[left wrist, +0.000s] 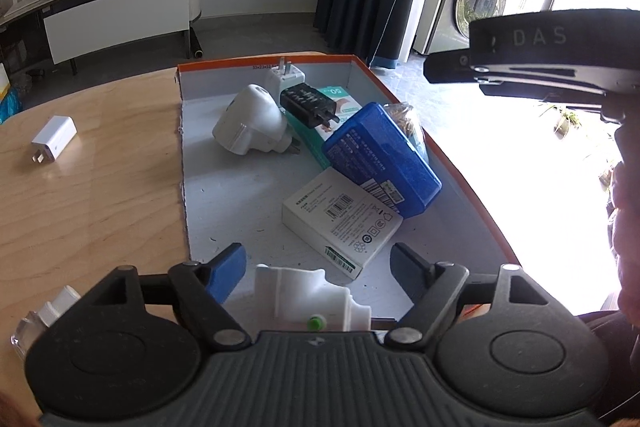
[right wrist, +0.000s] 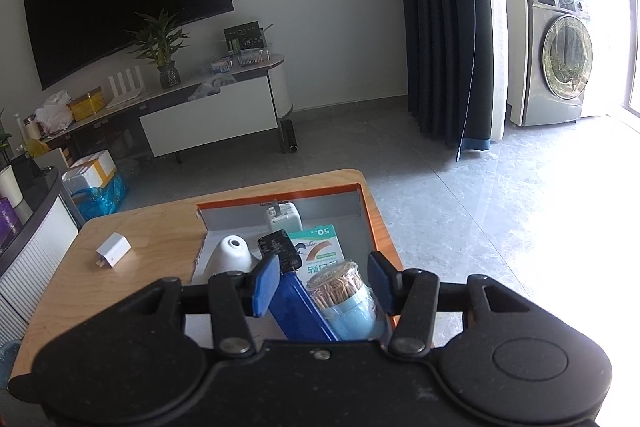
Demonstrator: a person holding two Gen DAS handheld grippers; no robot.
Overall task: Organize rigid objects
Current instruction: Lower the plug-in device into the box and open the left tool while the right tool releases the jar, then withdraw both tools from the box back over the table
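An orange-rimmed box (left wrist: 400,95) with a grey floor stands on the wooden table (left wrist: 100,211). Inside lie a white rounded adapter (left wrist: 250,119), a black charger (left wrist: 306,105), a white plug (left wrist: 286,77), a green carton (left wrist: 340,99), a blue case (left wrist: 384,159), a flat white carton (left wrist: 344,223) and a toothpick jar (right wrist: 340,291). My left gripper (left wrist: 318,273) hangs open over the box's near end, with a white plug with a green button (left wrist: 308,301) lying between its fingers, untouched. My right gripper (right wrist: 324,281) is open around the toothpick jar and the blue case (right wrist: 296,307).
A small white charger (left wrist: 54,139) lies alone on the table left of the box. A clear and white item (left wrist: 44,315) sits at the near left table edge. Beyond the table are a TV cabinet (right wrist: 208,115), a dark curtain (right wrist: 444,27) and a washing machine (right wrist: 560,63).
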